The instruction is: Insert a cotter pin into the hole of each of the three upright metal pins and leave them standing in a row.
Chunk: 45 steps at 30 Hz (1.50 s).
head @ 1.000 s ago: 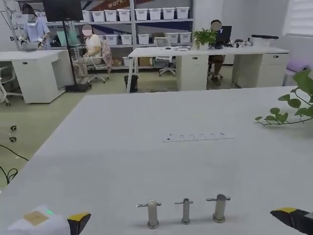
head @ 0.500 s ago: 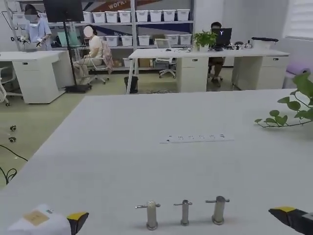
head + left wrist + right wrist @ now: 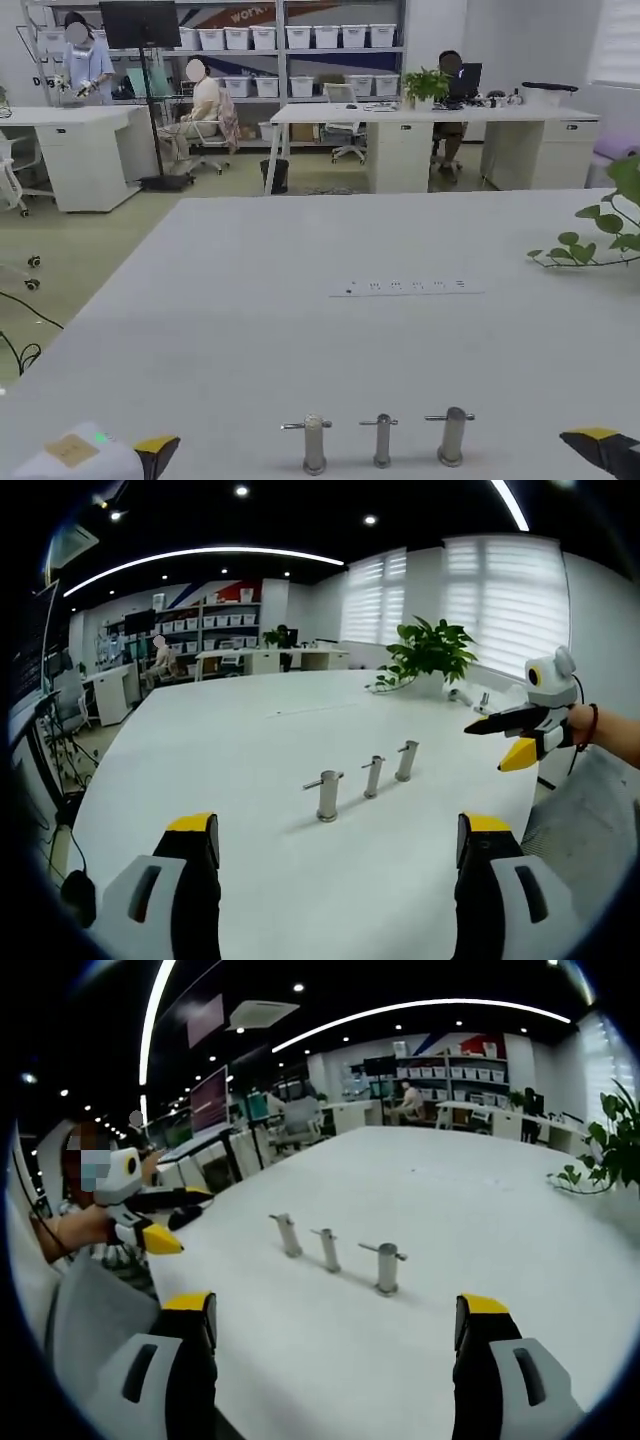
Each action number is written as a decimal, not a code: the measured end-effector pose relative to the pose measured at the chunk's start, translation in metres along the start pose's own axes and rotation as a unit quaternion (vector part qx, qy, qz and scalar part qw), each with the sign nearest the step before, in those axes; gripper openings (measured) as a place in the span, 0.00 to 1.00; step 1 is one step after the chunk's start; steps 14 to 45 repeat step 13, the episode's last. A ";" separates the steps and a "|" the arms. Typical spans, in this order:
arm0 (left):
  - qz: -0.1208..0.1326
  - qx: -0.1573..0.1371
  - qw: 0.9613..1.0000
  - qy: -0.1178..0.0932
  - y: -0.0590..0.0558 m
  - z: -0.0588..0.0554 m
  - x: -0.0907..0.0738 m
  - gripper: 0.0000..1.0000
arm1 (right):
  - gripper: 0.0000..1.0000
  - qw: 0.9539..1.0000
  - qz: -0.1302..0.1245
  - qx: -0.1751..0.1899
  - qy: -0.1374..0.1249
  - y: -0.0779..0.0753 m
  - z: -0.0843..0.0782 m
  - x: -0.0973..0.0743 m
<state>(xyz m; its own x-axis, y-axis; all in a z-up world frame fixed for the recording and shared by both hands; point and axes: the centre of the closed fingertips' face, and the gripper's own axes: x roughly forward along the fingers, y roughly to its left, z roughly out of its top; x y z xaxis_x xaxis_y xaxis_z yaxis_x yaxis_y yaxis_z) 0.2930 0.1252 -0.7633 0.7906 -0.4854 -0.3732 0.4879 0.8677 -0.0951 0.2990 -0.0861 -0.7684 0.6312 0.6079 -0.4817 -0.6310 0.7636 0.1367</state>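
Left gripper (image 3: 338, 828): I see its jaws wide, holding nothing.
Right gripper (image 3: 337, 1306): wide too, empty.
Upright pins (image 3: 382, 441): lower centre, neither gripper touching them.

Bright, even light fills the room. Above the counter (image 3: 300, 330), curved light strips (image 3: 200, 556) and small round spotlights (image 3: 241, 491) glare white against a dark ceiling, and blind-covered windows (image 3: 500, 590) beyond the counter glow with daylight. The counter's white top looks pale, nearly washed out, and the three metal pins (image 3: 372, 776) on it throw only short, faint shadows. The head view is soft, and the shelves (image 3: 290, 40) far beyond the counter blur. Both gripper views bend straight lines strongly toward their edges.
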 end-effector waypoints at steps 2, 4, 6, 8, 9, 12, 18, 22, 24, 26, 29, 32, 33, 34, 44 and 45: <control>0.000 -0.002 1.000 0.000 0.000 0.000 0.000 0.99 | 1.00 1.000 -0.002 -0.001 0.000 -0.001 0.000 0.000; 0.001 -0.002 1.000 0.001 0.000 -0.001 0.000 0.99 | 1.00 1.000 -0.003 -0.001 0.002 -0.001 -0.001 0.000; 0.001 0.000 1.000 0.001 0.000 -0.001 0.000 0.99 | 1.00 1.000 -0.002 -0.001 0.002 0.000 -0.002 0.001; 0.000 -0.001 1.000 0.002 0.000 -0.002 0.000 0.99 | 1.00 1.000 -0.001 -0.001 0.003 0.001 -0.003 0.001; 0.000 0.000 1.000 0.002 0.000 -0.002 0.000 0.99 | 1.00 1.000 -0.001 -0.002 0.003 0.002 -0.003 0.002; -0.001 0.000 1.000 0.002 0.000 -0.002 0.000 0.99 | 1.00 1.000 0.000 -0.007 0.004 0.002 -0.003 0.002; -0.001 -0.001 1.000 0.002 0.000 -0.002 0.000 0.99 | 1.00 1.000 0.000 -0.007 0.004 0.002 -0.003 0.002; -0.001 -0.001 1.000 0.002 0.000 -0.002 0.000 0.99 | 1.00 1.000 0.000 -0.007 0.004 0.002 -0.003 0.002; -0.001 -0.001 1.000 0.002 0.000 -0.002 0.000 0.99 | 1.00 1.000 0.000 -0.007 0.004 0.002 -0.003 0.002; -0.001 -0.001 1.000 0.002 0.000 -0.002 0.000 0.99 | 1.00 1.000 0.000 -0.007 0.004 0.002 -0.003 0.002; -0.001 -0.001 1.000 0.002 0.000 -0.002 0.000 0.99 | 1.00 1.000 0.000 -0.007 0.004 0.002 -0.003 0.002; -0.001 -0.001 1.000 0.002 0.000 -0.002 0.000 0.99 | 1.00 1.000 0.000 -0.007 0.004 0.002 -0.003 0.002; -0.001 -0.001 1.000 0.002 0.000 -0.002 0.000 0.99 | 1.00 1.000 0.000 -0.007 0.004 0.002 -0.003 0.002; -0.001 -0.001 1.000 0.002 0.000 -0.002 0.000 0.99 | 1.00 1.000 0.000 -0.007 0.004 0.002 -0.003 0.002; -0.001 -0.001 1.000 0.002 0.000 -0.002 0.000 0.99 | 1.00 1.000 0.000 -0.007 0.004 0.002 -0.003 0.002; -0.001 -0.001 1.000 0.002 0.000 -0.002 0.000 0.99 | 1.00 1.000 0.000 -0.007 0.004 0.002 -0.003 0.002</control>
